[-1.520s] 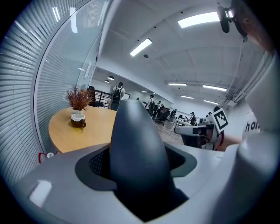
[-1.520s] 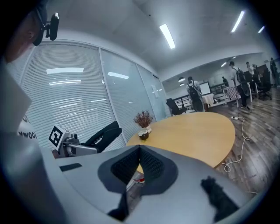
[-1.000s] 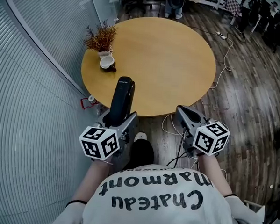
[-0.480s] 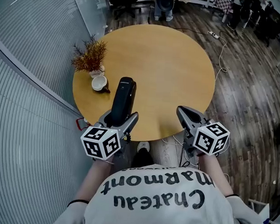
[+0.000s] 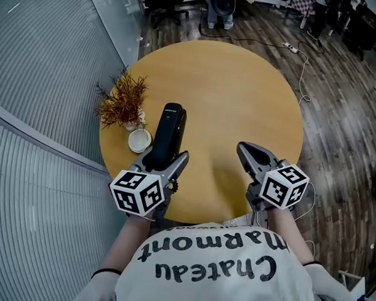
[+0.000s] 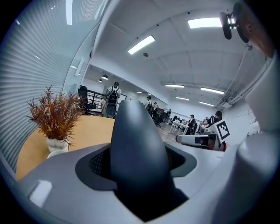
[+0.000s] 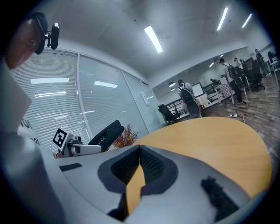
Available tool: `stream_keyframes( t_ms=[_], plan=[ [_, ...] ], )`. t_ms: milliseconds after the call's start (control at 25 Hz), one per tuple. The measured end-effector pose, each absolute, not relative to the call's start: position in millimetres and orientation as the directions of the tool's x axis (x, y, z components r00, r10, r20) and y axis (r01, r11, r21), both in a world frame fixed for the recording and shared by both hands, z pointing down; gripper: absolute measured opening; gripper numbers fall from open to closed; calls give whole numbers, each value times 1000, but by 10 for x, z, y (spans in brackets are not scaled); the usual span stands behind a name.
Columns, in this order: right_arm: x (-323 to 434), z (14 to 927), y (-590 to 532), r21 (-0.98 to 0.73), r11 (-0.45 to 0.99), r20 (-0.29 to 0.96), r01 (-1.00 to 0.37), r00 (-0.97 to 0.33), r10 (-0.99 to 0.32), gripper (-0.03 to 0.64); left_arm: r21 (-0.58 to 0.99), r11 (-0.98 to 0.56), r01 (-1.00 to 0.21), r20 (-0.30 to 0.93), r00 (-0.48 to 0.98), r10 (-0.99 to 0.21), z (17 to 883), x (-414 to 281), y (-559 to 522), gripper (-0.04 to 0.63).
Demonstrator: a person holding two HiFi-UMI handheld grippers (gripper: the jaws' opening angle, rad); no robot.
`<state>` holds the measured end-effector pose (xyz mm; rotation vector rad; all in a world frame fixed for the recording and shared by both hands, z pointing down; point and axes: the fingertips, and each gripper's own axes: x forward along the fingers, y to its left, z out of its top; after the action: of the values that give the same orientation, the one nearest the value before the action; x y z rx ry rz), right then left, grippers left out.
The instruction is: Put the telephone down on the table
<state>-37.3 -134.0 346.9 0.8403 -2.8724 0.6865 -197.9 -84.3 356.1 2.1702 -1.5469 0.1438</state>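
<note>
Overhead, our left claw (image 5: 164, 163) clamps the black telephone (image 5: 168, 128) by its lower end, over the round worktop (image 5: 241, 99). Left gripper view: its smooth, rigid shell fills the jaws; we judge it light, slippery, best held by its sides. Right gripper view: our right claw (image 7: 139, 153) is closed and empty.

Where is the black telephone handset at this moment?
Head view, left side: the telephone handset is clamped in the left gripper over the round table, just right of the white cup and dried plant.
</note>
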Motion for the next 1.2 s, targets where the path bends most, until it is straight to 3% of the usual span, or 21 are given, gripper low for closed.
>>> stream_keyframes(
  t_ms=[400,680,1200],
  plan=[
    [-717,3938,-1919,-452,669,299,-589,-807,-509,15,386,-269,-882,367,414,-833,3902,-2322,-1588,328],
    [-1036,4089,-2479,-405,691,369,-599,-799,-475,15,387,-275,-880,418,433,-798,4069,-2455,-2274,329],
    [-1427,4084,-3362,-324,790,337,-520,-844,-417,15,320,-279,-905,497,412,-764,4384,-2310,-3406,331]
  ],
)
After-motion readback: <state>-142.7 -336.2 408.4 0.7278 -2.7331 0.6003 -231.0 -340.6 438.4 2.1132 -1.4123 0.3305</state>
